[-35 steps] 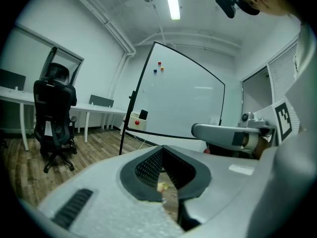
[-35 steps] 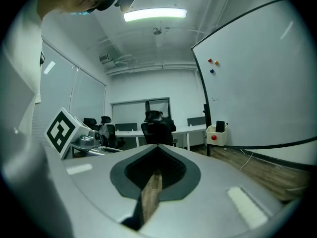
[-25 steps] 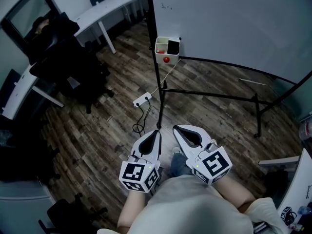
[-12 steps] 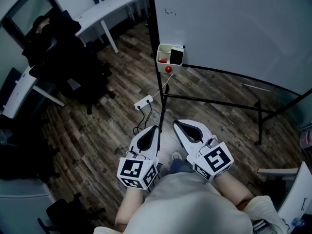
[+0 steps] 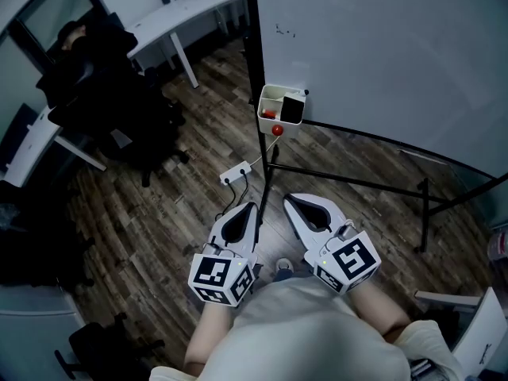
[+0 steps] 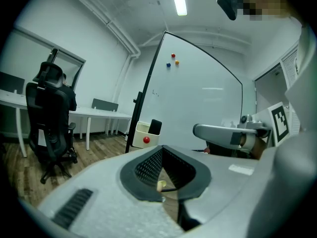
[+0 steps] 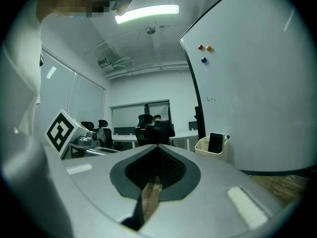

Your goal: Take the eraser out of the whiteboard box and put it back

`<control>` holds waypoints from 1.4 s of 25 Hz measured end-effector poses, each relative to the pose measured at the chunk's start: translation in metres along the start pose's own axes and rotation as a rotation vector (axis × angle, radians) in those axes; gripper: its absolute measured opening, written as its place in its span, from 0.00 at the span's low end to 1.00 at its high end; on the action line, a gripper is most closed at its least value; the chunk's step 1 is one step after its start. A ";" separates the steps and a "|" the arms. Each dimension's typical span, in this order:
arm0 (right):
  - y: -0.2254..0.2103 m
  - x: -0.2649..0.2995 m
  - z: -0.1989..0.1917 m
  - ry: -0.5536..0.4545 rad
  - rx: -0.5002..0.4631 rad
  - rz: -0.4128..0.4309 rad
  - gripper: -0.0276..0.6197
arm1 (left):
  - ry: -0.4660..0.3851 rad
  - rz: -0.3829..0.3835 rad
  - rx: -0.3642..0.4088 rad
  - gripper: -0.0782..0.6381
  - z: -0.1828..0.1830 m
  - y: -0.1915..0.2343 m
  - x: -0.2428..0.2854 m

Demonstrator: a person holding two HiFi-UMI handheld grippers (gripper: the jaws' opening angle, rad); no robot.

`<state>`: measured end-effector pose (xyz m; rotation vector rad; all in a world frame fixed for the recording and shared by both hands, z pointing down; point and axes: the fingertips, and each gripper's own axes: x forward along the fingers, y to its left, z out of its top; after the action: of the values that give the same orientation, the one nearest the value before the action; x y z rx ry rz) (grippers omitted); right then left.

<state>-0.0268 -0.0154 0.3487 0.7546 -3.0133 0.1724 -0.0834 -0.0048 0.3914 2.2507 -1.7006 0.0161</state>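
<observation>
Nothing legible turns up anywhere. The cube [image 5: 222,279] on the left gripper [image 5: 253,209] shows black-and-white square markers, coded patterns rather than lettering. The cube [image 5: 352,265] on the right gripper [image 5: 289,208] carries the same kind of pattern, and the gripper views show those squares no clearer. High on the whiteboard [image 5: 381,62] sit a few faint dark marks [image 5: 284,31] near its left edge, too small to read as letters or numbers.
</observation>
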 end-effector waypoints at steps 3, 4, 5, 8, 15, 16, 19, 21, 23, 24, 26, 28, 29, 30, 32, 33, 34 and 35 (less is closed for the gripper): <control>-0.011 0.004 0.000 -0.004 0.000 0.005 0.05 | -0.004 0.003 0.002 0.10 0.001 0.002 0.013; -0.014 0.005 0.000 -0.005 -0.001 0.006 0.05 | -0.006 0.004 0.003 0.10 0.002 0.002 0.016; -0.017 0.006 0.000 -0.005 -0.002 0.006 0.05 | -0.008 0.005 0.004 0.10 0.003 0.002 0.019; -0.026 0.008 0.002 -0.010 -0.006 0.008 0.05 | -0.015 0.010 0.004 0.10 0.005 0.004 0.026; -0.043 0.012 0.000 -0.014 -0.007 0.008 0.05 | -0.018 0.019 0.006 0.10 0.005 0.005 0.039; -0.044 0.012 0.000 -0.014 -0.007 0.007 0.05 | -0.017 0.020 0.003 0.10 0.005 0.005 0.040; -0.049 0.009 0.002 -0.017 -0.008 -0.004 0.05 | -0.016 0.020 -0.006 0.10 0.004 0.003 0.040; -0.053 0.008 0.004 -0.022 -0.009 -0.013 0.05 | -0.013 0.022 -0.007 0.10 0.003 0.004 0.041; -0.057 0.006 0.004 -0.023 -0.009 -0.021 0.05 | -0.008 0.028 -0.011 0.10 0.000 0.004 0.041; -0.059 0.005 0.003 -0.021 -0.008 -0.025 0.05 | -0.006 0.030 -0.013 0.10 -0.001 0.005 0.041; -0.063 0.003 0.002 -0.017 -0.008 -0.032 0.05 | 0.000 0.030 -0.017 0.10 -0.003 0.005 0.043; -0.069 0.004 0.001 -0.015 -0.006 -0.043 0.05 | 0.006 0.026 -0.016 0.10 -0.004 0.005 0.046; -0.072 0.005 0.000 -0.015 -0.003 -0.049 0.05 | 0.009 0.023 -0.015 0.10 -0.004 0.006 0.048; -0.075 0.006 -0.001 -0.016 0.000 -0.055 0.05 | 0.012 0.020 -0.013 0.10 -0.004 0.007 0.049; -0.081 0.009 -0.001 -0.017 0.004 -0.067 0.05 | 0.017 0.012 -0.011 0.10 -0.004 0.009 0.054; -0.084 0.011 -0.001 -0.018 0.003 -0.074 0.05 | 0.019 0.007 -0.009 0.10 -0.004 0.011 0.056; -0.088 0.013 0.000 -0.019 0.002 -0.081 0.05 | 0.021 0.001 -0.007 0.10 -0.003 0.012 0.059; -0.091 0.016 0.001 -0.020 0.001 -0.088 0.05 | 0.023 -0.005 -0.004 0.10 -0.002 0.014 0.062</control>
<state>0.0024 -0.1030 0.3578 0.8919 -2.9913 0.1643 -0.0780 -0.0657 0.4090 2.2430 -1.6814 0.0373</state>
